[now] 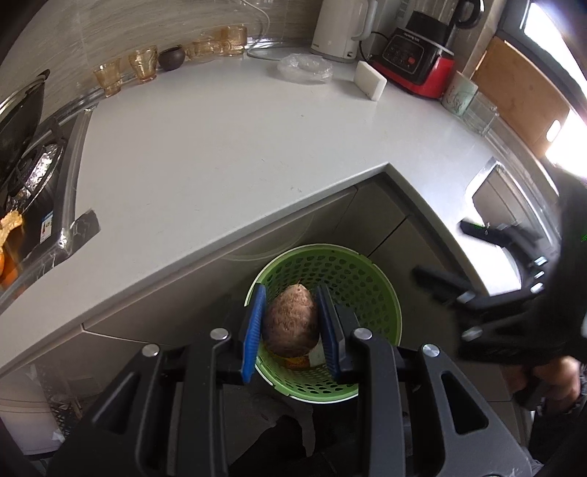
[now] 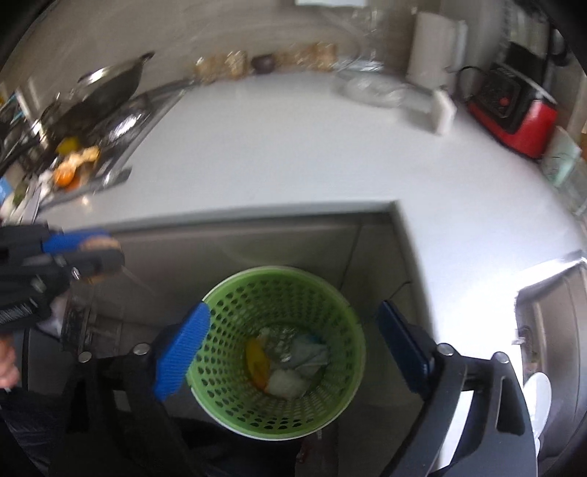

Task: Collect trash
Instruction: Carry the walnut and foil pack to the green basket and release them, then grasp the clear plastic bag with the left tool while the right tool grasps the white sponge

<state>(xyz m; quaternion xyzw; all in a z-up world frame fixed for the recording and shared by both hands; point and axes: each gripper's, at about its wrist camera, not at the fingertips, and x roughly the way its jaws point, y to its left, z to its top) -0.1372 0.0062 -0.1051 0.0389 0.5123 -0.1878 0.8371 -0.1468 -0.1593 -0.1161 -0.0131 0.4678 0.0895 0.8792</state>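
My left gripper (image 1: 291, 323) is shut on a brown, rough oval object (image 1: 290, 324) and holds it over the green perforated trash basket (image 1: 370, 293) on the floor by the counter corner. In the right wrist view the left gripper (image 2: 91, 253) shows at the left edge, blurred, with the brown object (image 2: 101, 244) between its blue pads. My right gripper (image 2: 290, 341) is open and empty above the basket (image 2: 234, 403). Inside the basket lie an orange-yellow scrap (image 2: 256, 361), a crumpled pale wrapper (image 2: 306, 354) and a white lump (image 2: 288, 383). The right gripper (image 1: 473, 264) shows blurred at right in the left wrist view.
The white L-shaped countertop (image 1: 220, 154) carries amber glasses (image 1: 143, 64), a white kettle (image 1: 341, 29), a red blender base (image 1: 414, 62), a white sponge (image 1: 371, 80) and a plastic bag (image 1: 304, 68). A stove with a wok (image 2: 106, 88) is at left. Grey cabinet doors (image 1: 293, 227) stand behind the basket.
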